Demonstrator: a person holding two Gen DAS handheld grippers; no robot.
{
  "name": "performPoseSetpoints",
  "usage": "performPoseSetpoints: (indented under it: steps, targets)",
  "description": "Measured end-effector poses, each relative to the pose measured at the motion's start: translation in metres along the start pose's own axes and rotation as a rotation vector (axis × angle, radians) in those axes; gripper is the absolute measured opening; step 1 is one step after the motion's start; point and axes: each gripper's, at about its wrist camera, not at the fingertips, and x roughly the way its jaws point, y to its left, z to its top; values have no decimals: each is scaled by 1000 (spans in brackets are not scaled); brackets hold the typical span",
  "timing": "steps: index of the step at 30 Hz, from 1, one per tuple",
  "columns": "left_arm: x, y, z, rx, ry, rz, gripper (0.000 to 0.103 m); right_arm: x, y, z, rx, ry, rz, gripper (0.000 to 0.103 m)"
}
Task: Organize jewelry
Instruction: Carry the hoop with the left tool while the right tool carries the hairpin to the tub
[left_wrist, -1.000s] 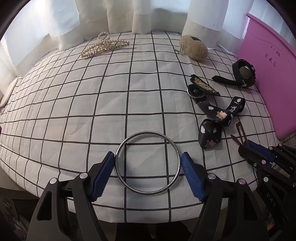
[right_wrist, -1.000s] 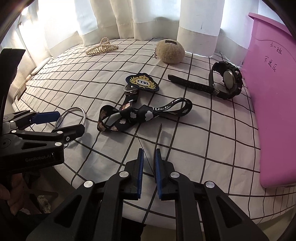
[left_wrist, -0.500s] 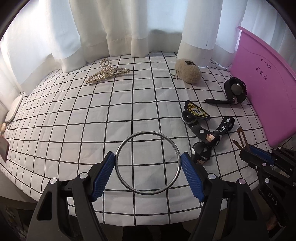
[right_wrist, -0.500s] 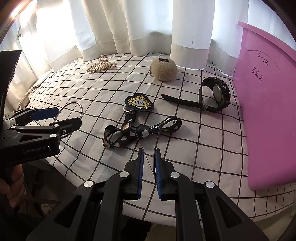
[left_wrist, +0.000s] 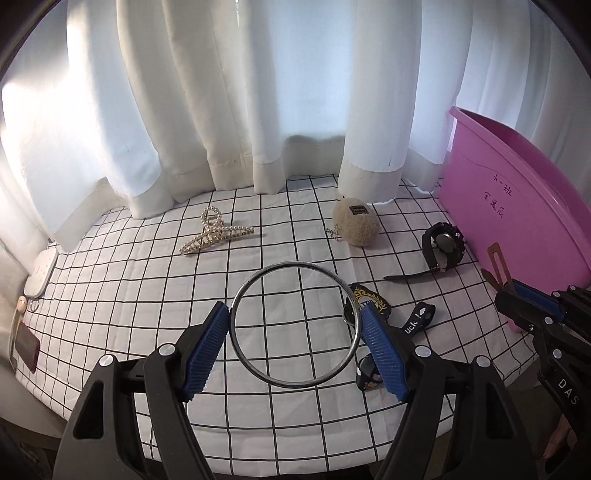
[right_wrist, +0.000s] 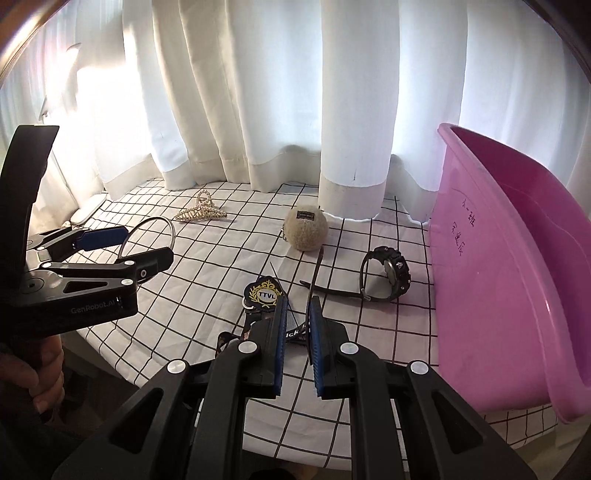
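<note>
Between our left gripper's (left_wrist: 295, 325) wide jaws we pinch the stiff, slippery metal bangle (left_wrist: 294, 324) across its rim; our right gripper (right_wrist: 295, 332) narrowly clamps a thin, light hairpin (right_wrist: 317, 273).

Lanyard (left_wrist: 417, 322) half hidden behind the left gripper's (left_wrist: 295, 334) right finger, only the letters "uck" legible; in the right wrist view, mostly covered by the right gripper (right_wrist: 295, 334). Pink tub (right_wrist: 517, 280) cut off by the right edge in both views, inside unseen, handwriting too small to read. Label on the fuzzy ball (left_wrist: 356, 226) unreadable. Dark flat object (left_wrist: 26, 346) at the left edge unidentifiable. Thin brown clip (right_wrist: 317, 273) partly buried between closed pads.
</note>
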Motion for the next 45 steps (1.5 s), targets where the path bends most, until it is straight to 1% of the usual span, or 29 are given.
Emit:
performPoseSetpoints:
  steps: [6, 10, 13, 17, 20, 23, 27, 31, 34, 37, 41, 45]
  targets:
    - [-19, -18, 35, 43, -79, -24, 71, -32, -16, 23, 25, -92, -30, 12]
    - [-30, -41, 57, 83, -123, -66, 71, -57, -34, 34, 52, -154, -61, 12]
    - [-37, -65, 73, 122, -165, -102, 71, -71, -53, 40, 70, -193, -93, 12]
    - [-39, -102, 99, 162, -204, -168, 71, -86, -86, 45, 100, -231, -160, 12]
    - [-43, -133, 116, 193, -260, -192, 71, -92, -116, 46, 137, -236, -209, 12]
    - [-42, -165, 132, 213, -273, -233, 71, -95, -144, 45, 163, -226, -268, 12]
    - [-31, -204, 146, 227, -261, -271, 71, -90, -180, 44, 218, -187, -325, 12]
    - [-11, -233, 155, 234, -214, -292, 71, -86, -214, 38, 269, -134, -367, 12]
    - [2, -249, 160, 238, -177, -298, 71, -80, -231, 33, 296, -94, -381, 12]
    - [10, -263, 160, 239, -144, -291, 71, -72, -238, 27, 314, -60, -380, 12]
    - [19, -276, 161, 241, -111, -279, 72, -67, -243, 25, 318, -42, -379, 12]
    - [27, -277, 162, 236, -79, -272, 72, -62, -249, 24, 335, -25, -373, 12]
